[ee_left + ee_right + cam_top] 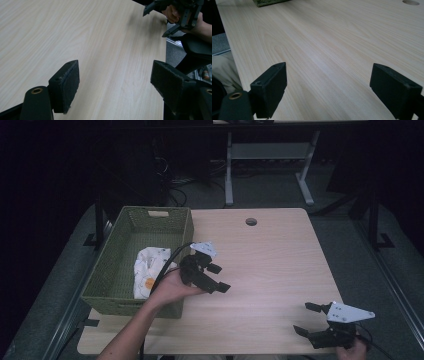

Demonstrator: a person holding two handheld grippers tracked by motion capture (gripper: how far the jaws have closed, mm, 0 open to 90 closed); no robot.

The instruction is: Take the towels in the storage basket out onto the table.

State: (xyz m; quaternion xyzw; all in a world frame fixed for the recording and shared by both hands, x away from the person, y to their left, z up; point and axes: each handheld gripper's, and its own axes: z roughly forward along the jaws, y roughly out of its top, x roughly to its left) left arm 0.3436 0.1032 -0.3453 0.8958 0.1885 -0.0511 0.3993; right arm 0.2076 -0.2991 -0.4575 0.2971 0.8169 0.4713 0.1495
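One wooden table (pixel 270 265) carries everything here, with a single round hole (pixel 251 221) near its far edge. One green woven basket (pixel 165 222) stands on the table's left side, and inside it lies one crumpled white cloth (pixel 147 270) with a small orange print (the only thing in the basket). There are two grippers. The left gripper (pixel 217 278) sits just to the right of the basket's near right corner, above bare wood, its jaws spread wide and holding nothing; the cloth lies close by on its left, on the other side of the basket wall, not touching it. In the left gripper view the two black pads (pixel 65 85) stand far apart over the tabletop. The right gripper (pixel 307 319) hovers at the near right corner of the table, well apart from basket and cloth, its jaws likewise open and empty.
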